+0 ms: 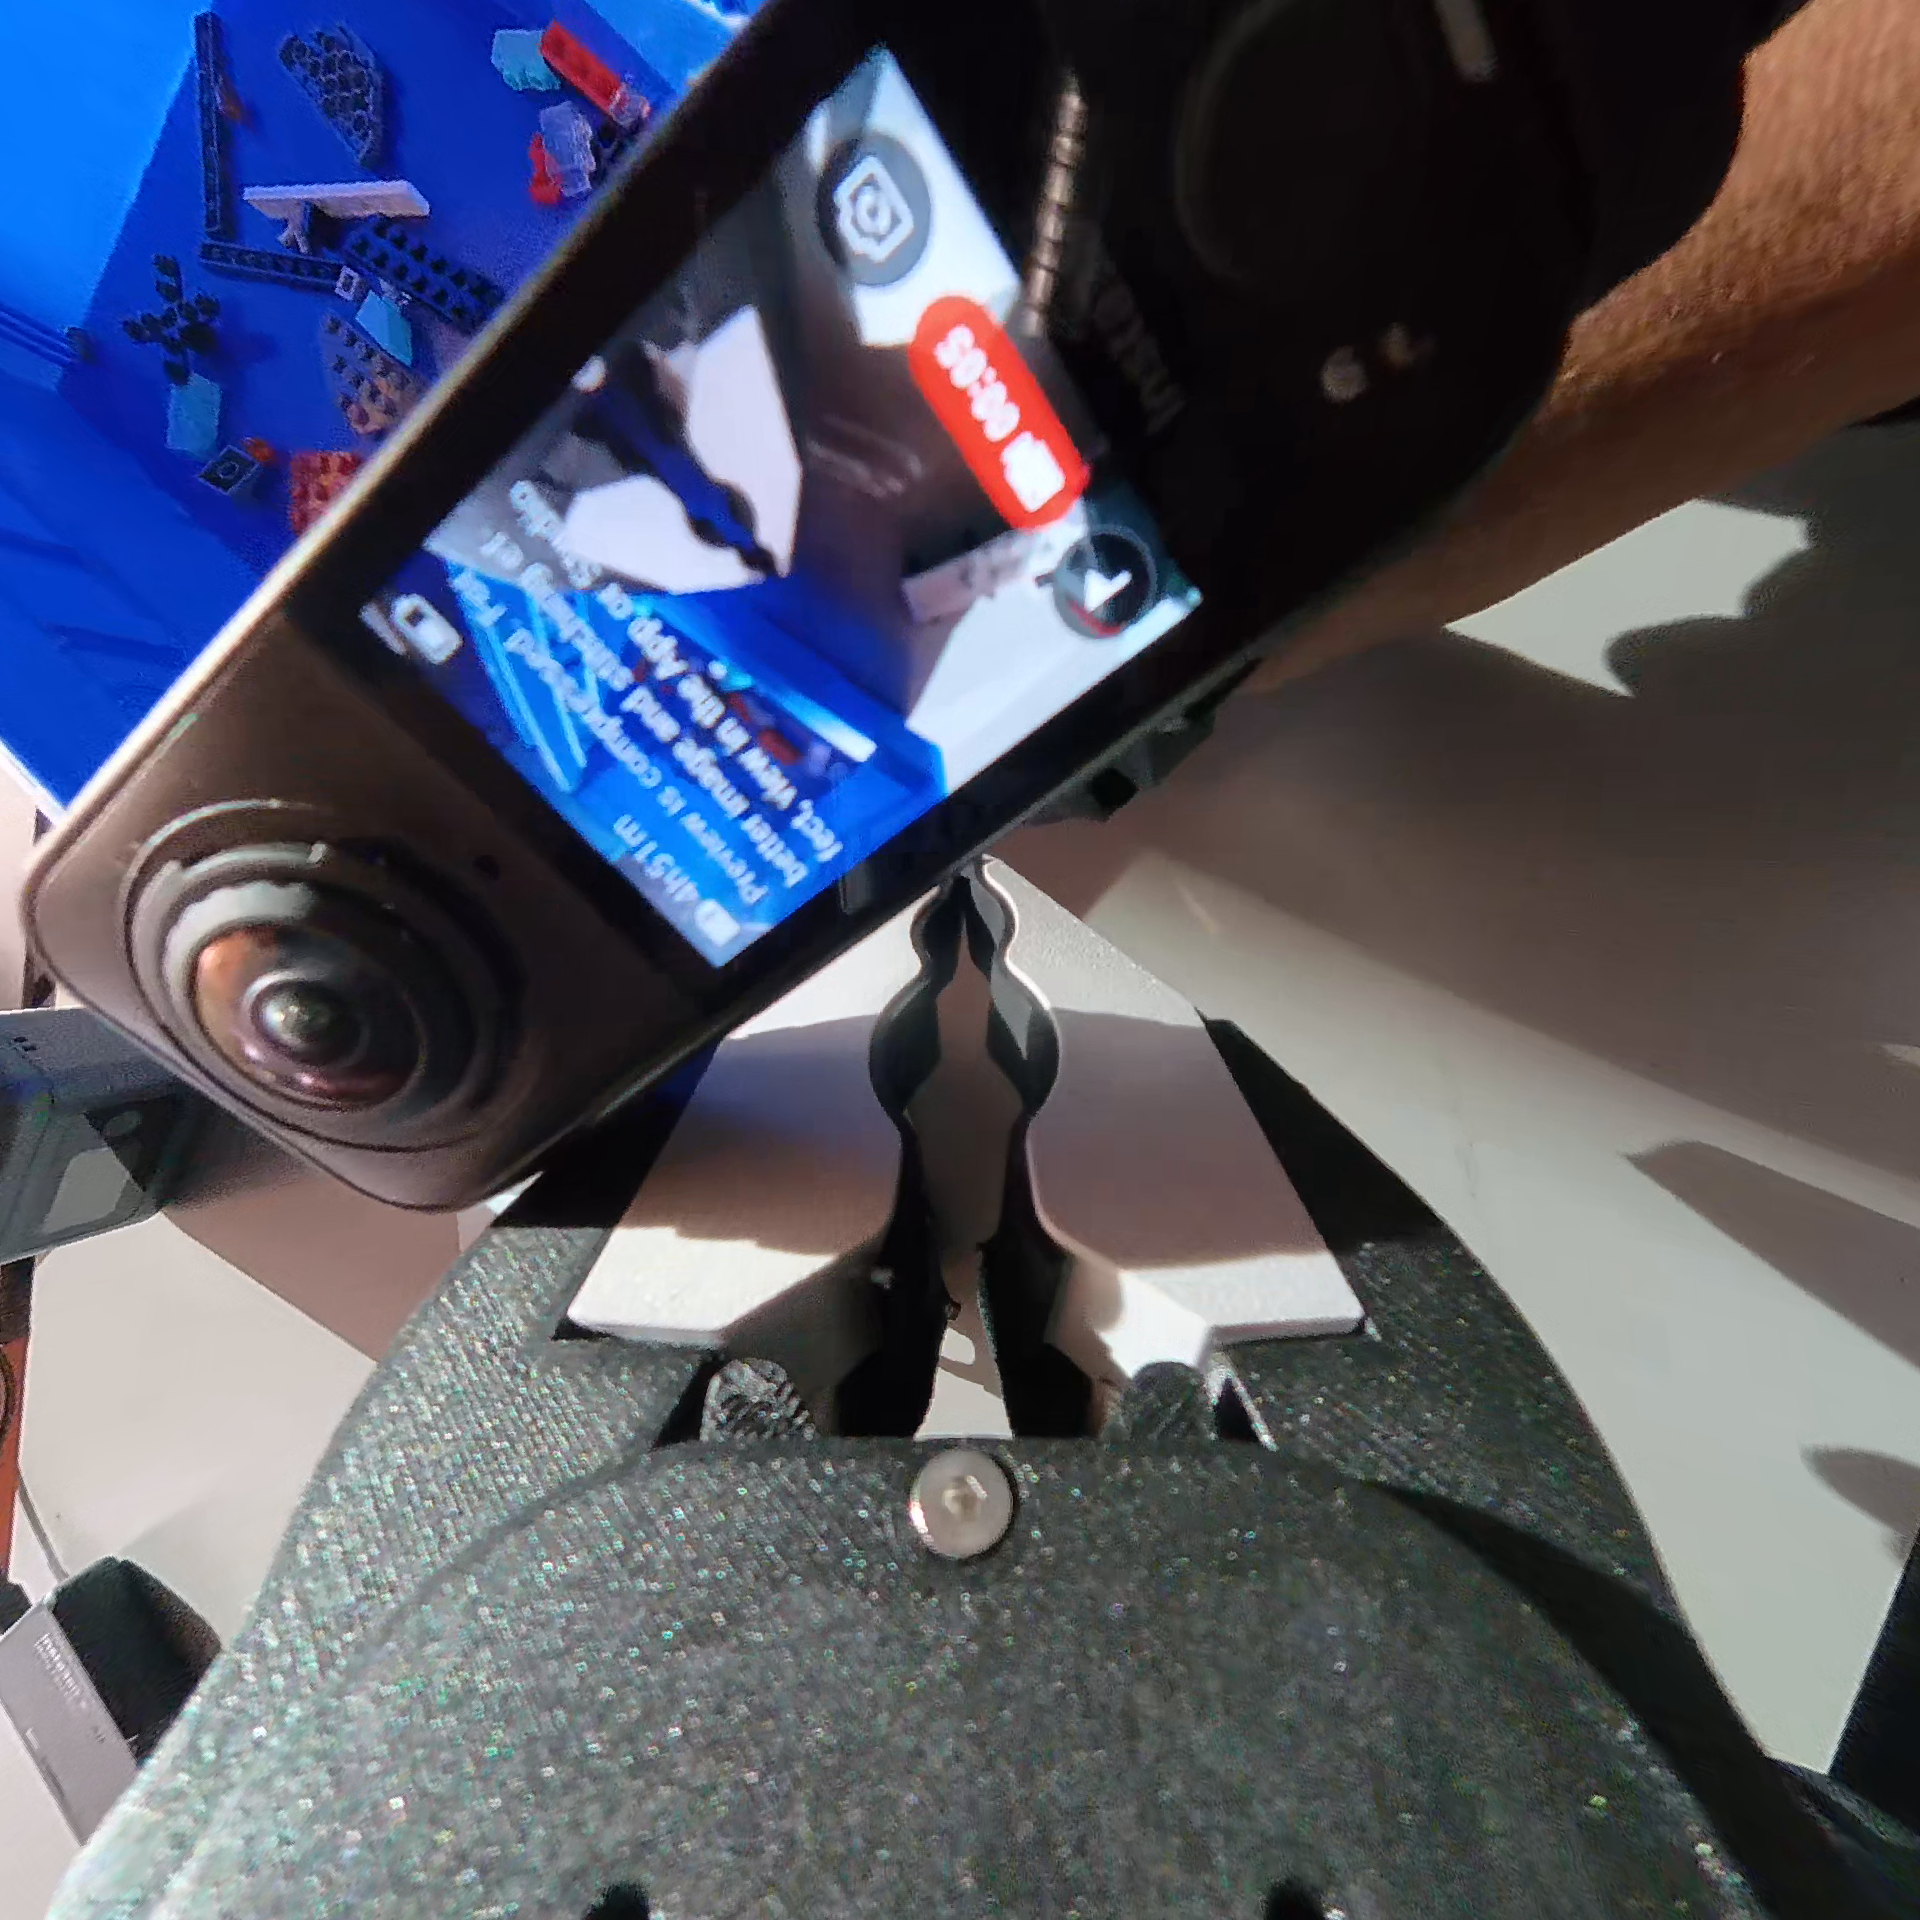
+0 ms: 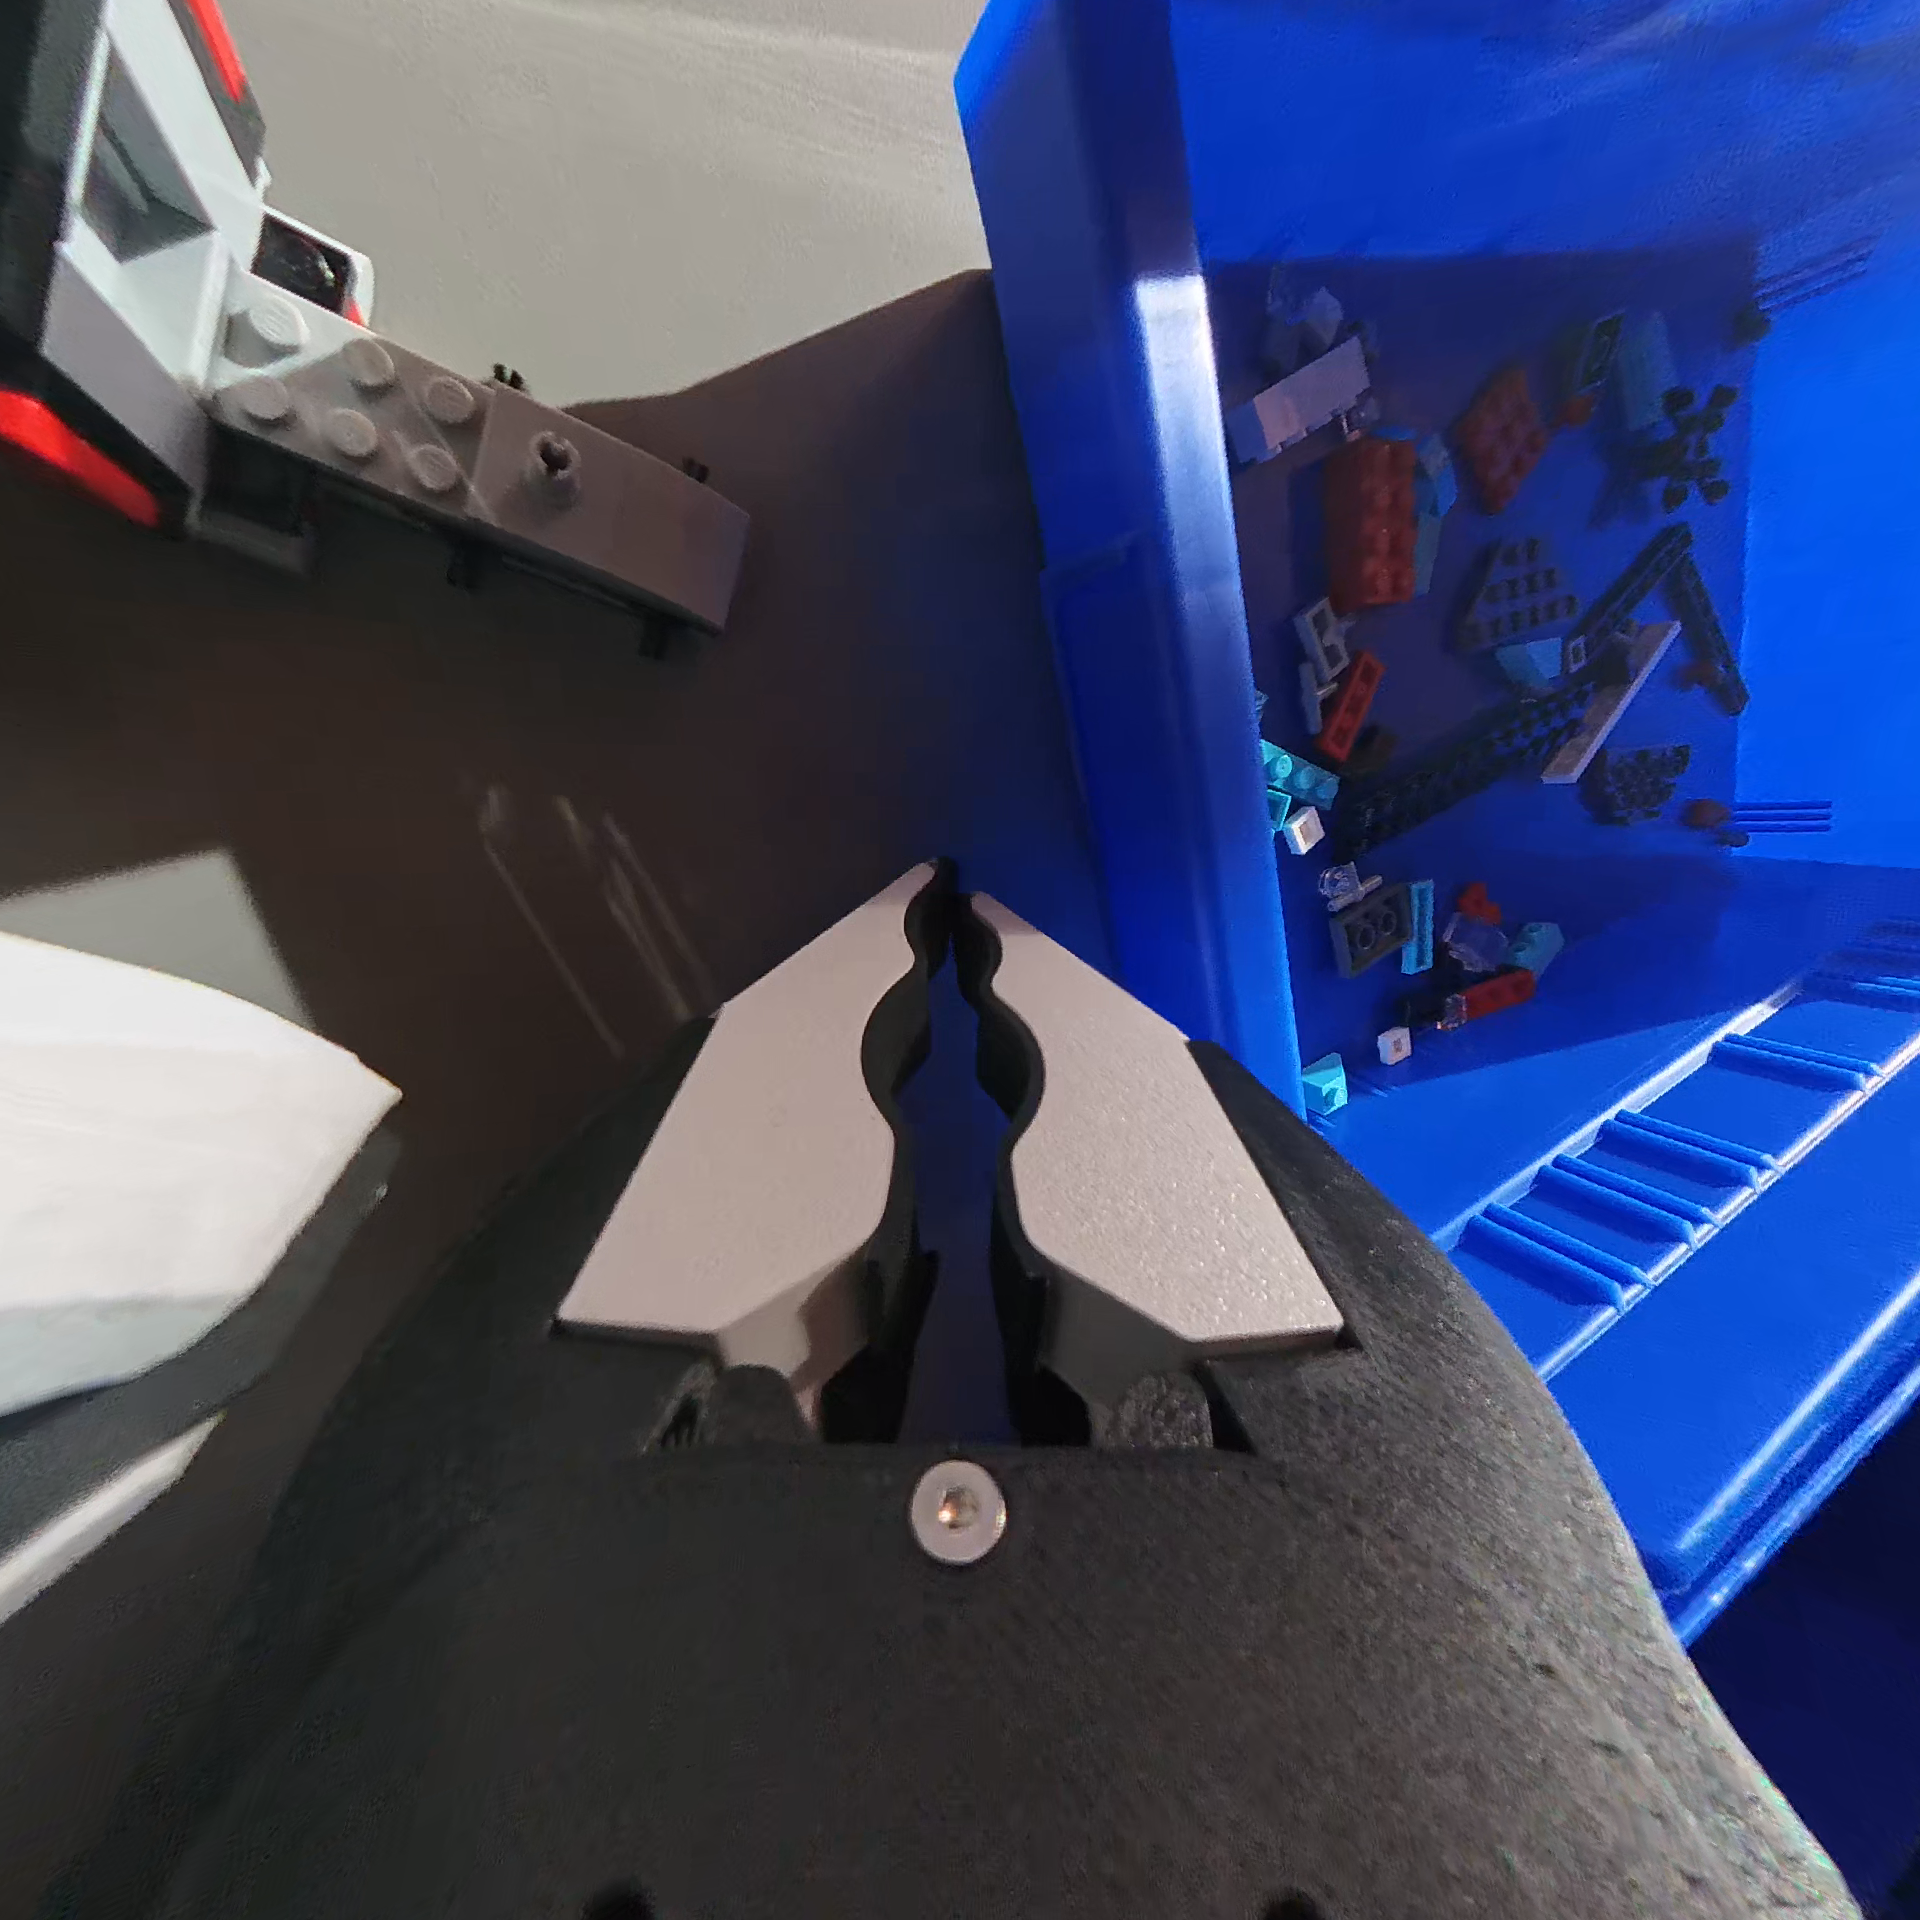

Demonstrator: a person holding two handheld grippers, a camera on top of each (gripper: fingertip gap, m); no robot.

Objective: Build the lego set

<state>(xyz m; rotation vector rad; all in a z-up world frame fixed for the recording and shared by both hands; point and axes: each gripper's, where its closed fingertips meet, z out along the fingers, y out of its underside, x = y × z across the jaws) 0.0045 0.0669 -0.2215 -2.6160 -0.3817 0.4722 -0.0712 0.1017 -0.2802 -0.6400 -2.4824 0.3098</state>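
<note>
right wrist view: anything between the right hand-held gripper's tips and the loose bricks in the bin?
Yes: the blue bin's near wall stands between the right hand-held gripper and loose bricks.

The left tool (image 1: 966,894) and the right tool (image 2: 948,883) had rough, speckled black plastic bodies with matt grey fingers. The blue bin (image 2: 1143,520) was glossy plastic, as were the loose bricks (image 2: 1371,530). The camera (image 1: 644,644) showed a glassy screen.

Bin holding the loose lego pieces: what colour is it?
Bright blue bin; it shows best in the right wrist view.
</note>
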